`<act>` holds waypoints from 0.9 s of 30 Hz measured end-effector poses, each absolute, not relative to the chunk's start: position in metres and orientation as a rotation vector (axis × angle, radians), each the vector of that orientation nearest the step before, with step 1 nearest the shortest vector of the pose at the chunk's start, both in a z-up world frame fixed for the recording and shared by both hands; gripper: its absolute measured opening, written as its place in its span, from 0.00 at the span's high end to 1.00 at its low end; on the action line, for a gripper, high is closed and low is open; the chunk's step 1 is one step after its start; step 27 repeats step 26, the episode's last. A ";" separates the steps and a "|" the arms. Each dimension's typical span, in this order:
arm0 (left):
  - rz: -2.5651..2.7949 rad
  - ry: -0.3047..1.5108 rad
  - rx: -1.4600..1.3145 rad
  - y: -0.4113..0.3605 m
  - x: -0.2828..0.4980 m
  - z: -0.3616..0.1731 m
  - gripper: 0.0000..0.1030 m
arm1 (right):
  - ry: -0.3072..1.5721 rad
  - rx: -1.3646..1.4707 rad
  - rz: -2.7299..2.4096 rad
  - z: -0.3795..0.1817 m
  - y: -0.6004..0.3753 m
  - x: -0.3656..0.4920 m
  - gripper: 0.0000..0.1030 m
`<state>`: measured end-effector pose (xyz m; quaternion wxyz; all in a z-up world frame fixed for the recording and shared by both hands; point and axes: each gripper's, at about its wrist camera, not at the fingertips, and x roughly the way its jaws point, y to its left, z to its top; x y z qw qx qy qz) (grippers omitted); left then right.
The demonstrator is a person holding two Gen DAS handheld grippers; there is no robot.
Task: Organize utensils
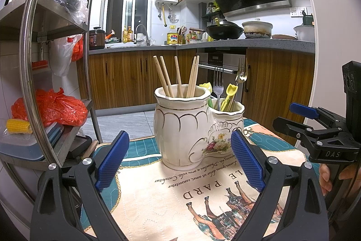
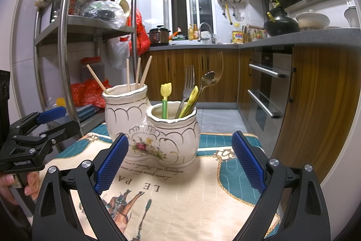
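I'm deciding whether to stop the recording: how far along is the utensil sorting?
It looks nearly or fully done. The chopsticks stand in the taller compartment of the ceramic holder; the fork, spoon and yellow-tipped utensils stand in the shorter one. Nothing is in hand: the left gripper and right gripper are both open and empty. No loose utensils show on the mat.

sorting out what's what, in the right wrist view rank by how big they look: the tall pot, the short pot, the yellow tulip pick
1. Tall pot and short pot: too close to rank; the short one sits nearer the camera and looks about as big.
2. Yellow tulip pick, standing in the short pot: clearly smallest.
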<state>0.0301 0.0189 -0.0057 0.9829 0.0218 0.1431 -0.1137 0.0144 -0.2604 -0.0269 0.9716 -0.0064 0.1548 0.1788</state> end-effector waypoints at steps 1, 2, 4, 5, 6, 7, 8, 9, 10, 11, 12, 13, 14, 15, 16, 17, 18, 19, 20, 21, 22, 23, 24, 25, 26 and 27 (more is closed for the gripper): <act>-0.227 0.288 0.043 0.019 0.030 -0.006 0.12 | 0.312 -0.013 0.361 -0.027 -0.261 0.014 0.10; -0.226 0.288 0.043 0.019 0.030 -0.006 0.12 | 0.312 -0.013 0.361 -0.027 -0.260 0.014 0.10; -0.227 0.288 0.043 0.019 0.030 -0.006 0.12 | 0.312 -0.013 0.361 -0.027 -0.260 0.014 0.10; -0.227 0.288 0.043 0.019 0.030 -0.006 0.12 | 0.312 -0.013 0.361 -0.027 -0.260 0.014 0.10; -0.227 0.288 0.043 0.019 0.030 -0.006 0.11 | 0.312 -0.013 0.361 -0.027 -0.260 0.014 0.10; -0.227 0.288 0.043 0.019 0.030 -0.006 0.11 | 0.313 -0.013 0.361 -0.027 -0.261 0.014 0.10; -0.225 0.288 0.043 0.019 0.030 -0.006 0.10 | 0.312 -0.012 0.361 -0.027 -0.260 0.014 0.10; -0.224 0.289 0.042 0.019 0.030 -0.006 0.08 | 0.313 -0.013 0.361 -0.027 -0.260 0.014 0.10; -0.221 0.289 0.041 0.020 0.030 -0.006 0.08 | 0.312 -0.013 0.361 -0.027 -0.260 0.014 0.10; -0.216 0.290 0.039 0.020 0.030 -0.006 0.08 | 0.312 -0.012 0.361 -0.027 -0.260 0.014 0.10; -0.215 0.291 0.038 0.020 0.030 -0.006 0.08 | 0.312 -0.012 0.361 -0.027 -0.260 0.014 0.10; -0.213 0.291 0.037 0.020 0.030 -0.006 0.08 | 0.312 -0.012 0.361 -0.027 -0.261 0.014 0.10; -0.211 0.290 0.037 0.020 0.030 -0.006 0.08 | 0.313 -0.012 0.361 -0.027 -0.261 0.014 0.10; -0.210 0.290 0.037 0.020 0.030 -0.006 0.08 | 0.313 -0.012 0.361 -0.027 -0.260 0.014 0.10; -0.208 0.290 0.037 0.020 0.030 -0.006 0.07 | 0.313 -0.012 0.361 -0.027 -0.260 0.014 0.10; -0.208 0.290 0.037 0.019 0.030 -0.006 0.07 | 0.312 -0.012 0.361 -0.027 -0.260 0.014 0.10; -0.207 0.291 0.036 0.019 0.030 -0.006 0.07 | 0.313 -0.012 0.361 -0.027 -0.260 0.014 0.10; -0.206 0.291 0.036 0.019 0.030 -0.006 0.05 | 0.313 -0.012 0.361 -0.027 -0.261 0.015 0.10; -0.205 0.291 0.036 0.018 0.030 -0.006 0.06 | 0.312 -0.012 0.361 -0.027 -0.260 0.014 0.10; -0.202 0.291 0.037 0.018 0.030 -0.006 0.06 | 0.312 -0.012 0.361 -0.027 -0.260 0.014 0.10; -0.198 0.292 0.036 0.018 0.030 -0.006 0.05 | 0.312 -0.012 0.361 -0.027 -0.261 0.015 0.10; -0.197 0.292 0.035 0.018 0.030 -0.006 0.05 | 0.312 -0.012 0.361 -0.027 -0.260 0.014 0.10; -0.195 0.294 0.035 0.018 0.030 -0.006 0.05 | 0.312 -0.012 0.361 -0.027 -0.260 0.014 0.10; -0.193 0.296 0.035 0.018 0.031 -0.006 0.05 | 0.313 -0.012 0.361 -0.027 -0.260 0.014 0.10; -0.191 0.299 0.036 0.018 0.031 -0.006 0.05 | 0.313 -0.011 0.362 -0.027 -0.261 0.015 0.10; -0.191 0.299 0.036 0.018 0.031 -0.006 0.05 | 0.313 -0.011 0.362 -0.027 -0.261 0.015 0.10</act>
